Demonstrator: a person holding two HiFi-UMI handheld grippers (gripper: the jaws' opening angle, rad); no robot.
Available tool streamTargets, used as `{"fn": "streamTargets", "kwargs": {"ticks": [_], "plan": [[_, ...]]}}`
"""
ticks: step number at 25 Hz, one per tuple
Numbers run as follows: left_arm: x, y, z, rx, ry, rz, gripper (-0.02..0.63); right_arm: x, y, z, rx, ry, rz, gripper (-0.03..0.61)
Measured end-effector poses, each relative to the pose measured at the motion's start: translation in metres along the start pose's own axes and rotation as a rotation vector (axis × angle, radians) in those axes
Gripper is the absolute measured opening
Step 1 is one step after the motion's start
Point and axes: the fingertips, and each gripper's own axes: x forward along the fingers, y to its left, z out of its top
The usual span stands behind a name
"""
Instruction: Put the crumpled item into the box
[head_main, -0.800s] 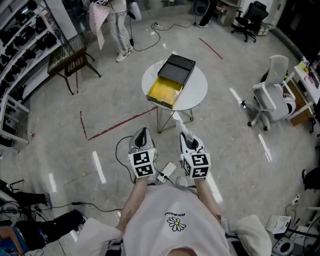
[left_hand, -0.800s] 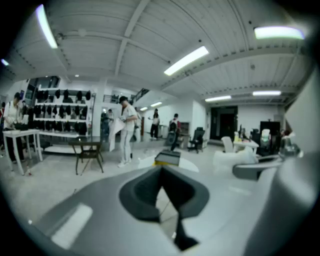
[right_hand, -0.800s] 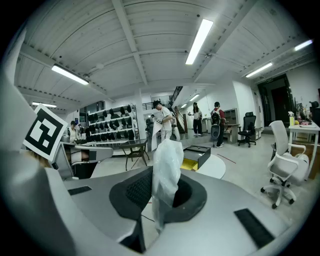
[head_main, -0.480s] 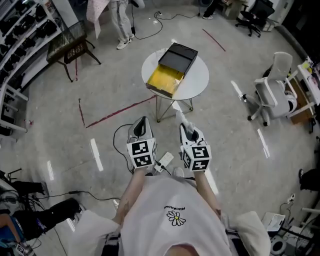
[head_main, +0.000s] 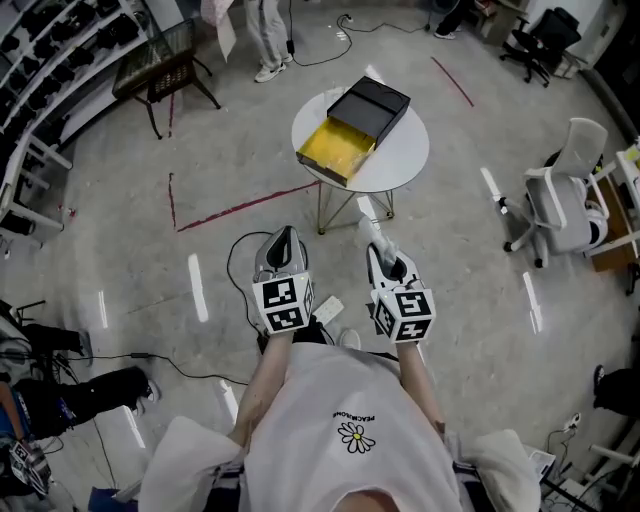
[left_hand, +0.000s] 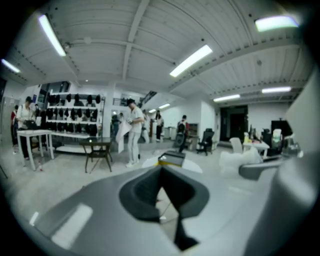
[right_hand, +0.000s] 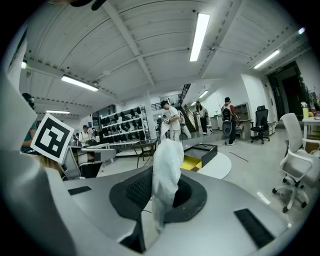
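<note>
An open box (head_main: 345, 148) with a yellow inside and a black lid (head_main: 371, 105) lies on a round white table (head_main: 400, 165) ahead of me. My right gripper (head_main: 381, 251) is shut on a crumpled white plastic piece (head_main: 372, 233), still short of the table and above the floor. In the right gripper view the crumpled plastic (right_hand: 165, 170) stands up between the jaws, with the box (right_hand: 199, 154) beyond it. My left gripper (head_main: 283, 244) is level beside the right one. It is shut and holds nothing, as the left gripper view (left_hand: 161, 173) shows.
A power strip (head_main: 326, 311) and cables lie on the floor under the grippers. A white office chair (head_main: 562, 205) stands at the right, a dark folding table (head_main: 163, 66) at the back left, and racks (head_main: 40, 50) line the left wall. A person (head_main: 265, 30) stands behind the table.
Both grippers keep their pose and the right one still holds the plastic. The view has shifted, so the table and the box sit a little higher and to the right.
</note>
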Motion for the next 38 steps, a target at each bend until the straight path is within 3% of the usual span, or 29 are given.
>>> {"fn": "streamTargets", "kwargs": {"ticks": [5, 8, 13, 20, 28, 32, 38], "plan": [[0.006, -0.008, -0.005, -0.023, 0.002, 0.031, 0.002, 0.008, -0.016, -0.003, -0.003, 0.020, 0.035, 0.040], [0.035, -0.009, 0.003, -0.023, -0.019, 0.009, 0.002, 0.027, -0.031, 0.011, -0.018, -0.015, 0.019, 0.041], [0.080, 0.009, 0.020, -0.008, -0.048, -0.034, 0.002, 0.072, -0.047, 0.022, 0.016, -0.033, -0.047, 0.041], [0.164, 0.074, 0.058, 0.000, -0.074, -0.138, 0.002, 0.159, -0.036, 0.058, 0.046, -0.062, -0.167, 0.041], [0.252, 0.129, 0.093, 0.049, -0.090, -0.253, 0.002, 0.249, -0.031, 0.084, 0.044, -0.017, -0.307, 0.041], [0.275, 0.143, 0.094, 0.033, -0.086, -0.253, 0.000, 0.266, -0.033, 0.087, 0.035, 0.005, -0.319, 0.041], [0.292, 0.124, 0.095, 0.020, -0.086, -0.244, 0.002, 0.285, -0.066, 0.096, 0.014, -0.005, -0.297, 0.041]]}}
